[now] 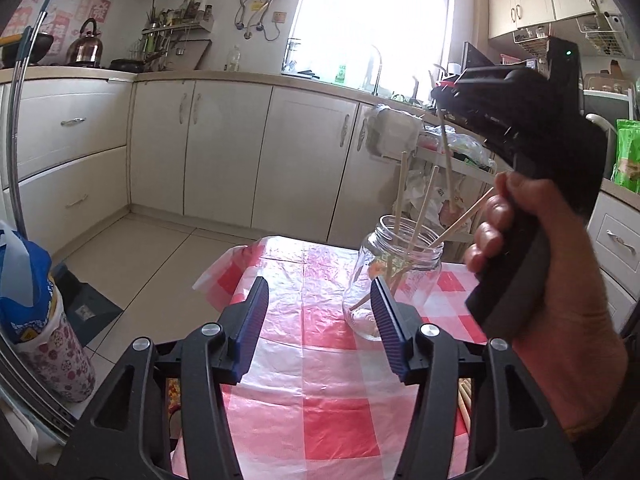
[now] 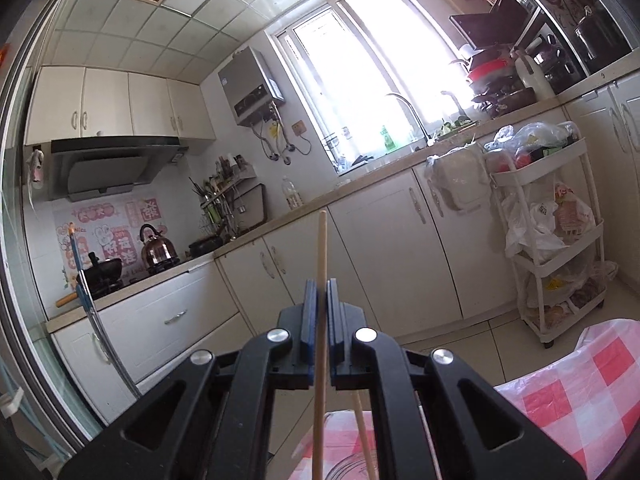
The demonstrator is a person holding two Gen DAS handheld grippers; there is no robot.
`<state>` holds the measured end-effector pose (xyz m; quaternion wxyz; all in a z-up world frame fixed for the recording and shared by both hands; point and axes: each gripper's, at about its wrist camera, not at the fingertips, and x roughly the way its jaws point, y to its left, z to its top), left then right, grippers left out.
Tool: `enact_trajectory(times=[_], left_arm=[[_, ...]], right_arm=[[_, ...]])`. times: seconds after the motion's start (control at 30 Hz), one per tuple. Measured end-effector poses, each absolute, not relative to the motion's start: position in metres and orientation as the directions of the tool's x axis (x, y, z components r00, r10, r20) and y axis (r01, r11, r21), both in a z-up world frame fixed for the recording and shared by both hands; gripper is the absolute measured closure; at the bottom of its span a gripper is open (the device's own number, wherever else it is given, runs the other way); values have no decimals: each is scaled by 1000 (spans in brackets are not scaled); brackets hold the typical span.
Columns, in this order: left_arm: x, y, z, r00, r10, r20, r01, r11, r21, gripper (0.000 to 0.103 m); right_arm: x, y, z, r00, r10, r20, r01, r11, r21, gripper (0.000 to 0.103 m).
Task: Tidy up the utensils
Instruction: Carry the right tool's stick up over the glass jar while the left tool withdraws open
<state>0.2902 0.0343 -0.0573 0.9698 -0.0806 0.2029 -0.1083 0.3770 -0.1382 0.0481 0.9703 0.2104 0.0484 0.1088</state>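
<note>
A clear glass jar [image 1: 394, 276] stands on the red-and-white checked tablecloth [image 1: 316, 408] with three wooden chopsticks [image 1: 400, 192] leaning in it. My left gripper [image 1: 320, 320] is open and empty, low over the table, its right finger just in front of the jar. My right gripper [image 2: 321, 300] is shut on a wooden chopstick [image 2: 320, 320] that stands upright between the pads. In the left wrist view the right gripper [image 1: 442, 108] hangs above the jar with that chopstick [image 1: 447, 156] pointing down toward the jar's mouth. The jar rim [image 2: 352, 470] shows below in the right wrist view.
More chopsticks [image 1: 466, 398] lie on the table under the left gripper's right side. A floral bin with a blue bag [image 1: 44, 320] stands left of the table. A white trolley with bags [image 2: 548, 240] stands by the cabinets behind the table.
</note>
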Motion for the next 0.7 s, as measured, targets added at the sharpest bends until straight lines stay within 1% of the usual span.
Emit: enact_trajectory(times=[0.2,0.3,0.47,0.7], left_arm=[[294,40,-54,895,-253,-369,179,958,-223,50],[295,42,-54,893,-253,-373,175,957,-231,49],[298,42,-58,886,-255,-388,172,957,-235,48],[307,48,-64,872,-255,-419,149,952,-269,46]], right_arm=[[392,-127,26,981,168,-96,-126,931,342,97],[389,-120,17,987,133,-93,-102,954,282,97],[381,-108,10,986,136,-99,-113,971,210,97],[361,-99,7,981,148,-122,-129,980,154,97]])
